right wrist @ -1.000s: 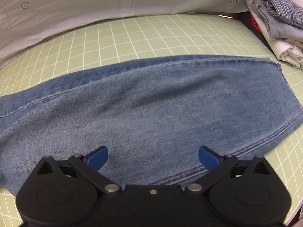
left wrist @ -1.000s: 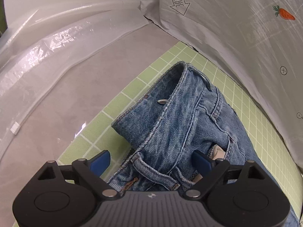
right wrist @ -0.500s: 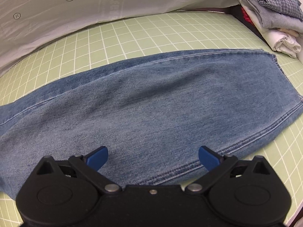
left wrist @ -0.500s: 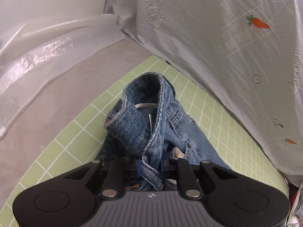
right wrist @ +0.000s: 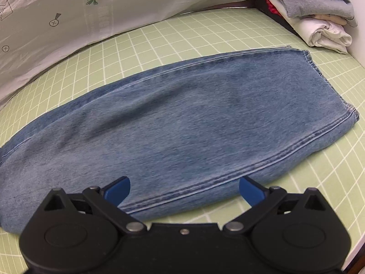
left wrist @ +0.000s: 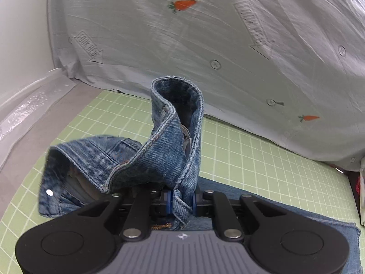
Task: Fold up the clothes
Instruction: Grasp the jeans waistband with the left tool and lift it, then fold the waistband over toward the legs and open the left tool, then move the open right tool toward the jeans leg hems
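Observation:
A pair of blue jeans lies on the green grid mat (left wrist: 262, 157). My left gripper (left wrist: 181, 202) is shut on the jeans' waistband (left wrist: 175, 137) and holds it lifted off the mat, with the band looping up in front of the camera. In the right wrist view the jeans' legs (right wrist: 182, 118) lie flat across the mat (right wrist: 171, 38), hem at the right. My right gripper (right wrist: 184, 190) is open and empty, just above the near edge of the legs.
A white sheet with carrot prints (left wrist: 205, 45) hangs along the back of the mat and also shows in the right wrist view (right wrist: 68, 18). A pile of folded clothes (right wrist: 314, 11) sits at the far right. Grey tabletop and clear plastic (left wrist: 27, 105) lie to the left.
My left gripper shut on the waistband and lifted it up, swinging toward the right. My right gripper stayed open and drew back slightly from the legs.

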The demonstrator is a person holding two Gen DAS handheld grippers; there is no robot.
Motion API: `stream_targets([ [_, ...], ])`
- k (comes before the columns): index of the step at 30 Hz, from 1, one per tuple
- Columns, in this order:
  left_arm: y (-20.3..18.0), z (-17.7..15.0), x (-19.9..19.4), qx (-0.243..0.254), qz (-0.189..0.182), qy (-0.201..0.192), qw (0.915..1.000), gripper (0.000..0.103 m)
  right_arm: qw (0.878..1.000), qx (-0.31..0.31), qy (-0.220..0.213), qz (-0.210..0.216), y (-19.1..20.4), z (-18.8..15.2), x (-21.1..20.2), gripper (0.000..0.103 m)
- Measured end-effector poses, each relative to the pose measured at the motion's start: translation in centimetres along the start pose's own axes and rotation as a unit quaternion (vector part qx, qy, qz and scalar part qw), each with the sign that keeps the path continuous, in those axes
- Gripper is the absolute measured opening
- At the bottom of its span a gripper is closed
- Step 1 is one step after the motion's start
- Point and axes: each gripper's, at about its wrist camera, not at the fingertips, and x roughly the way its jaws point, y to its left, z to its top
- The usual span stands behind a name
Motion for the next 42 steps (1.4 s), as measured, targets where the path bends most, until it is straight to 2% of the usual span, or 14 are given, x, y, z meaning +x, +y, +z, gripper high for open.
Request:
stream_targets([
  [5, -6.7, -3.3, 3.1, 0.026, -0.005, 0.045, 0.9986, 0.017, 1.0, -0.013, 0.005, -0.011, -4.0, 2.3, 1.6, 0.103],
  [9, -10.7, -6.8, 7.7, 0.027, 0.01, 0.121, 0.9923, 0.032, 0.999, -0.022, 0.01, -0.02, -7.0, 4.2, 3.0, 0.103],
  [11, -11.8, -7.9, 8.9, 0.033, 0.026, 0.139, 0.9894, 0.036, 0.999, -0.024, 0.012, -0.025, -7.9, 5.0, 4.0, 0.103],
  [15, -12.6, -8.0, 8.2, 0.053, 0.018, 0.129, 0.9901, 0.05, 0.999, -0.024, 0.023, -0.019, -8.5, 5.7, 5.8, 0.103],
  [20, -12.5, -7.7, 5.6, 0.066, -0.008, 0.108, 0.992, 0.053, 0.999, -0.022, 0.02, -0.024, -7.8, 5.7, 6.7, 0.103],
  [24, -12.6, -7.1, 3.8, 0.075, -0.031, 0.091, 0.9926, 0.059, 1.0, -0.013, 0.013, -0.024, -7.9, 5.1, 6.3, 0.103],
  [32, -10.4, -4.8, 1.4, 0.035, -0.05, 0.077, 0.9952, 0.063, 0.999, -0.005, 0.009, -0.035, -7.8, 3.9, 5.7, 0.103],
  [37, -8.7, -3.5, 0.7, 0.024, -0.029, 0.056, 0.9977, 0.068, 0.999, -0.004, 0.01, -0.045, -7.6, 4.0, 5.8, 0.103],
  [40, -7.6, -3.3, 1.7, 0.024, 0.003, 0.057, 0.9981, 0.07, 0.999, -0.002, 0.01, -0.048, -7.3, 4.2, 5.9, 0.103],
  [42, -6.9, -3.5, 2.8, 0.028, 0.032, 0.07, 0.9966, 0.07, 0.999, -0.003, 0.01, -0.048, -7.2, 4.4, 6.1, 0.103],
])
